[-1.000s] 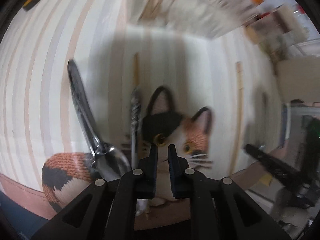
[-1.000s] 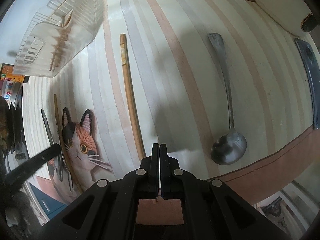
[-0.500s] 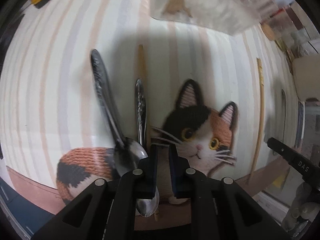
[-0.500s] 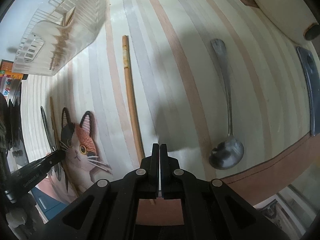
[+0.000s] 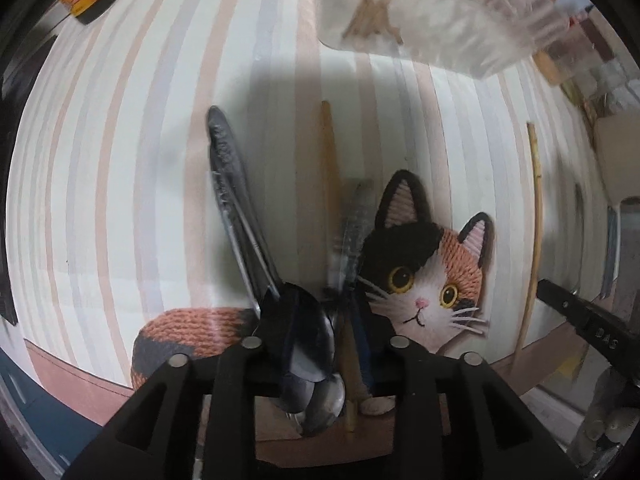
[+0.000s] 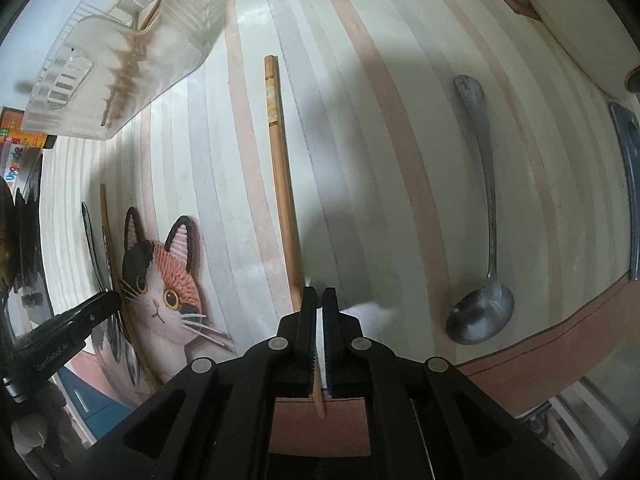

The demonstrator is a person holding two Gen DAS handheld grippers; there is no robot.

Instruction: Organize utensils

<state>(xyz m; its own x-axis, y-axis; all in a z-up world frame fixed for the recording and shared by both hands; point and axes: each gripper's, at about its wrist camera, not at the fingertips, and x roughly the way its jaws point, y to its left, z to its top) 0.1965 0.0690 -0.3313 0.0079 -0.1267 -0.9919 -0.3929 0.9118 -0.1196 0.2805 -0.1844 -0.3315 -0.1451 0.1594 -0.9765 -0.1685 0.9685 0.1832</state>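
My left gripper is open low over the striped cloth, its jaws around the bowl ends of a metal spoon, a second metal utensil and a wooden chopstick beside the cat picture. My right gripper is nearly shut, a narrow gap showing; the tip of a wooden chopstick lies under its jaws, grip unclear. A metal spoon lies to its right. The left gripper also shows at the right wrist view's left edge.
A clear plastic utensil rack stands at the far side, also in the left wrist view. A dark flat object lies at the right edge. The cloth's brown border marks the near table edge.
My left gripper has opened wide and dropped forward over the spoon bowls. My right gripper has parted slightly and come down over the chopstick's tip.
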